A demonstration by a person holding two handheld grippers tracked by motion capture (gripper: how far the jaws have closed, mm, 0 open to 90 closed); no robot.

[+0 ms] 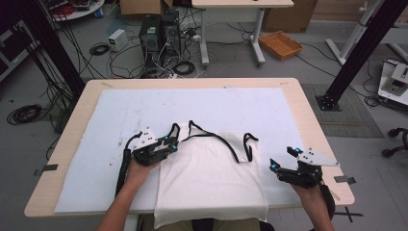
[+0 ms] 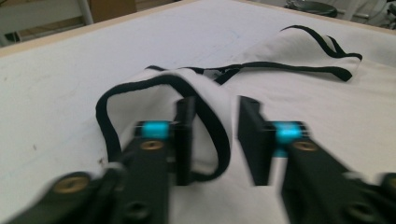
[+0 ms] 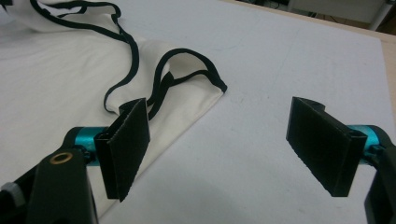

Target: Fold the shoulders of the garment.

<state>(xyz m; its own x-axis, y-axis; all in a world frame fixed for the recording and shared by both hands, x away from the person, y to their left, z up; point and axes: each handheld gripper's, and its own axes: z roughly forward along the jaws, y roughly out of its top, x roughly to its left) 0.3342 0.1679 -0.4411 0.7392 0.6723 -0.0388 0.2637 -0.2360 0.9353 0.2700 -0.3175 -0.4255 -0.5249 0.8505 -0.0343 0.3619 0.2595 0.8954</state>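
Wooden table (image 1: 308,103) is carrying a big white cloth cover (image 1: 120,110), and on that a white tank top with black trim (image 1: 211,178) is lying flat at the near middle, hem hanging over the person's edge, straps pointing away. Looks like a folding job, and the step in hand is judged to be the left side fold: the left shoulder strap (image 1: 174,129) is sitting doubled over inward, on top of the body.

Left gripper (image 1: 169,143) is sitting at that strap, at the top left corner of the garment. In the left gripper view the jaws are standing partly apart with the strap loop (image 2: 205,116) and some white fabric lying between them, pads not pressing on it, so it is letting go, not gripping. Slight blur there.

Right gripper (image 1: 284,160) is hovering over bare cover just beside the garment's right edge, jaws wide open, holding nothing; the right strap (image 3: 187,70) is lying near its left pad (image 3: 126,149), apart from it.

Next move probably is calling for the left gripper backing clear without dragging the strap, then the right gripper pinching the right strap or side edge and folding it inward to match.
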